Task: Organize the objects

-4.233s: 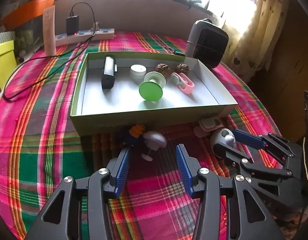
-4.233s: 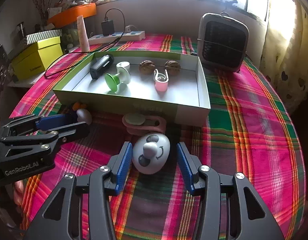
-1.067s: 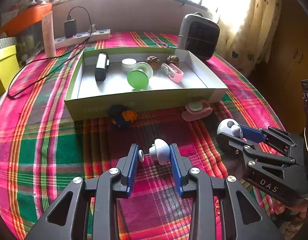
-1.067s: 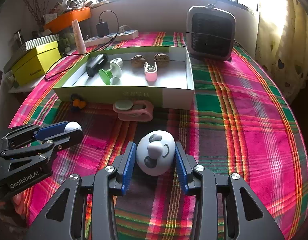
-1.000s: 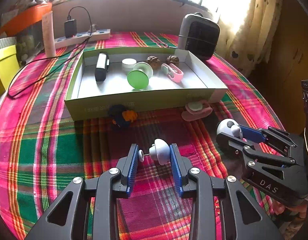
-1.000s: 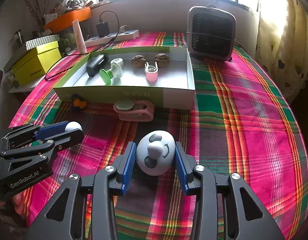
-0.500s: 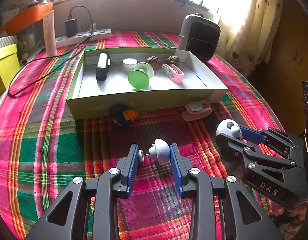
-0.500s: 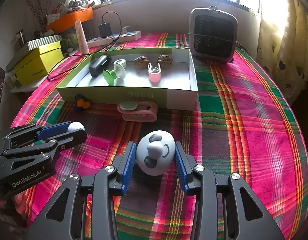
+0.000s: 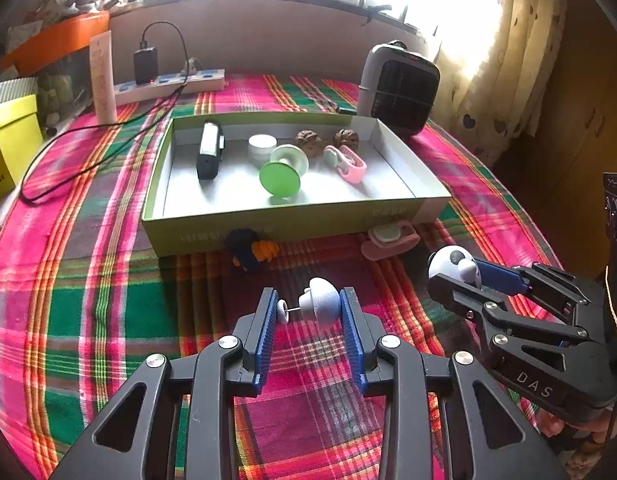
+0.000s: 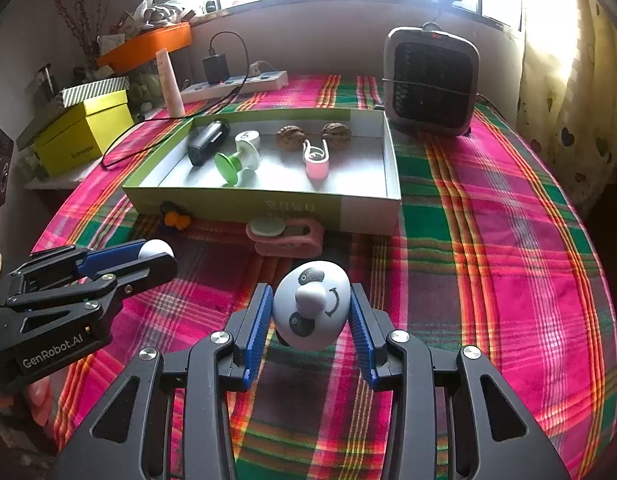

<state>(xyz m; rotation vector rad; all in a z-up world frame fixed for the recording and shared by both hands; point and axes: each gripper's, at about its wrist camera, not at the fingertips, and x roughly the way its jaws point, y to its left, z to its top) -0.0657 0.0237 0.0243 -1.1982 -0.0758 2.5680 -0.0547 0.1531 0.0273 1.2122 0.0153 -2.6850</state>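
1. yellow box (image 10: 82, 132) at 9 o'clock, off the table edge, striped lid above it.
2. power strip (image 9: 170, 84) at 11 o'clock on the plaid tablecloth (image 9: 88, 280), black charger plugged in, cable trailing toward the near left.
3. left gripper (image 9: 310, 312) low centre in its own view, both blue pads clamped on the white mushroom-shaped piece (image 9: 318, 304); cap against the right pad, small stem end against the left pad. In the right wrist view the same gripper (image 10: 154, 256) sits at 9 o'clock, white cap showing at the tips.
4. navy and orange toy (image 9: 250, 248) on the cloth, touching the near wall of the green tray (image 9: 268, 228), at 12 o'clock from the left gripper.
5. Inside the tray, left to right: black device (image 9: 209, 154), white round jar (image 9: 262, 148), green spool (image 9: 282, 174) tipped on its side, two walnuts (image 9: 308, 140), pink clip (image 9: 346, 162).
6. pink holder (image 10: 286, 234) with pale disc, on the cloth just at the tray's near wall, 12 o'clock from the right gripper.
7. right gripper (image 10: 310, 312) clamped on the panda-face egg (image 10: 312, 304), both pads pressing its sides, face toward the camera. Held over the cloth, apart from the tray.
8. grey fan heater (image 10: 432, 82) at 1 o'clock, behind the tray's far right corner.
9. curtain (image 10: 568, 60) at 3 o'clock.
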